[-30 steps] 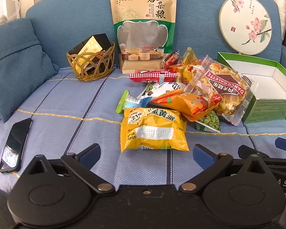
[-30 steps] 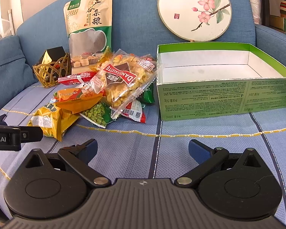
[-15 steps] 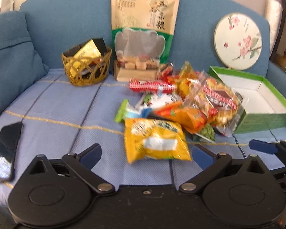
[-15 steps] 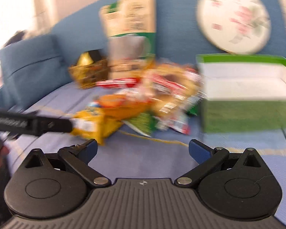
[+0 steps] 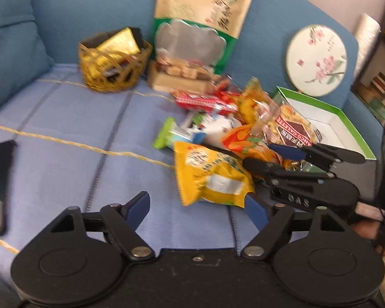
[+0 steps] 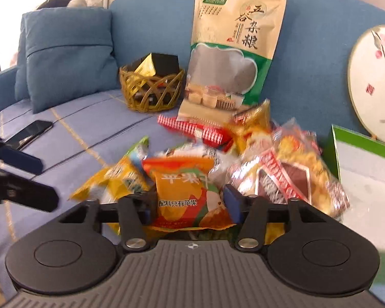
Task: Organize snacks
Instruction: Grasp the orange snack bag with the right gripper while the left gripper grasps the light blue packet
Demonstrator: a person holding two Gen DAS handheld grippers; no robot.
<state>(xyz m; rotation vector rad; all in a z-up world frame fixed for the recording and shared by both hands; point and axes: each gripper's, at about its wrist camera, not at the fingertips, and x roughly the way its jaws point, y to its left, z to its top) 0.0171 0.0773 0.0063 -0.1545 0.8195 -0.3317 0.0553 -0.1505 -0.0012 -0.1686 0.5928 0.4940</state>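
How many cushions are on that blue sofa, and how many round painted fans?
1 cushion, propped at the sofa's left end beside the wicker basket. 1 round fan with pink blossoms, leaning on the backrest behind the green box. More could lie outside the views.

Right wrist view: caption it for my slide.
Right gripper closing around an orange apple-snack packet atop the snack pile on a blue sofa.

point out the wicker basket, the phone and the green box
wicker basket (image 6: 151, 95), right wrist view, front of the woven wall
phone (image 6: 30, 133), right wrist view, middle of the dark screen
green box (image 5: 356, 138), left wrist view, green right rim
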